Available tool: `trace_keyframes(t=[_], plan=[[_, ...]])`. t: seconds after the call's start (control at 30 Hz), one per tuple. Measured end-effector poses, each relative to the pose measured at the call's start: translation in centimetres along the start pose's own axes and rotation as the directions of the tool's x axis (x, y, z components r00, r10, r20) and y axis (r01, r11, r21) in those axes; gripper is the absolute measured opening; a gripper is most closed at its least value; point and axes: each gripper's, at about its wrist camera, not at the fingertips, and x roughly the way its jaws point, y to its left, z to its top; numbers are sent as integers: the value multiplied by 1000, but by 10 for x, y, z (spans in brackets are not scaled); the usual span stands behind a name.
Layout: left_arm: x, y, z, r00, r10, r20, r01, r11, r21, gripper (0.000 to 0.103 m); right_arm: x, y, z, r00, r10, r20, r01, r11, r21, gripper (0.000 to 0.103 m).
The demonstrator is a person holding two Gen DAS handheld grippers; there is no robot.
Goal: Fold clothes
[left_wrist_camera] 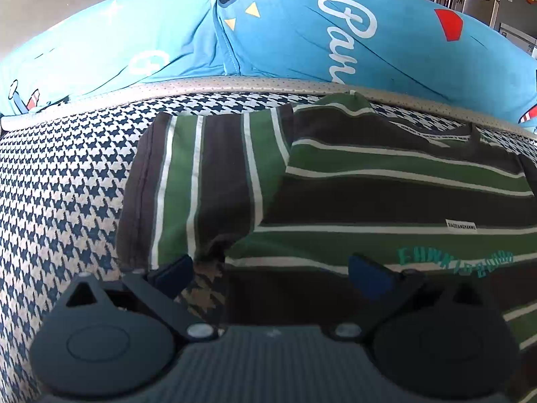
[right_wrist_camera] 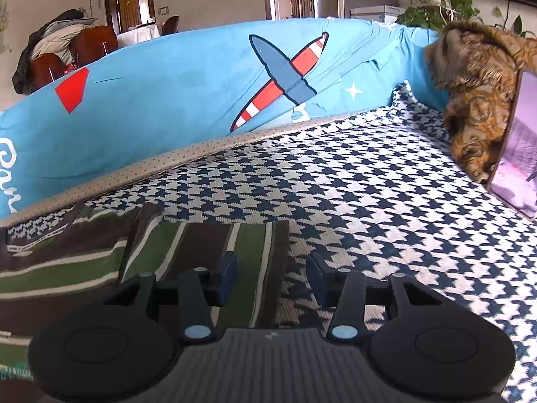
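Observation:
A green, brown and white striped T-shirt [left_wrist_camera: 386,194] lies flat on the houndstooth sofa seat [left_wrist_camera: 60,194], front up, with teal lettering and a small white label. Its left sleeve [left_wrist_camera: 201,184] spreads out to the side. My left gripper [left_wrist_camera: 268,268] is open and empty, low over the armpit between sleeve and body. In the right wrist view the shirt [right_wrist_camera: 67,262] lies at the left and its other sleeve [right_wrist_camera: 214,245] lies flat. My right gripper [right_wrist_camera: 272,277] is open and empty, astride the sleeve's outer edge.
A blue sofa backrest cover [right_wrist_camera: 188,94] with a plane print rises behind the seat [right_wrist_camera: 386,194]. A brown furry blanket [right_wrist_camera: 483,100] and a purple-faced panel [right_wrist_camera: 520,154] stand at the seat's right end. Chairs, a fridge and plants are behind the sofa.

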Motion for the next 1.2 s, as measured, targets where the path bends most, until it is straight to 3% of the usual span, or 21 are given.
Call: trace_keyframes(t=[0.13, 0.23, 0.4, 0.5, 0.83, 0.97, 1.1, 1.2], plan=[[3, 0, 0, 1000, 2, -8, -2, 1000, 3, 103, 6, 6, 2, 1000, 23, 5, -23, 1000, -16, 12], [5, 0, 0, 1000, -2, -11, 2, 1000, 5, 103, 6, 9, 1, 1000, 24, 14, -24, 1000, -18, 7], [6, 0, 1, 1000, -11, -9, 11, 1000, 5, 103, 1, 9, 6, 993, -83, 84, 85, 996, -19, 7], [7, -1, 0, 1000, -15, -11, 15, 1000, 12, 103, 7, -2, 7, 990, -127, 66, 126, 992, 33, 6], [6, 1, -1, 1000, -23, -15, 24, 1000, 11, 103, 15, 6, 3, 974, -224, 43, 224, 974, 3, 6], [1, 6, 3, 1000, -29, 7, 29, 999, -19, 103, 8, 10, 7, 954, -293, 68, 294, 956, -2, 9], [-3, 9, 8, 999, -13, 35, 14, 1000, -27, 103, -11, 9, 14, 966, -241, 92, 239, 971, 30, 11], [-4, 13, 10, 999, -1, 48, 3, 999, -34, 103, -23, 14, 16, 987, -138, 78, 136, 990, 26, 15]])
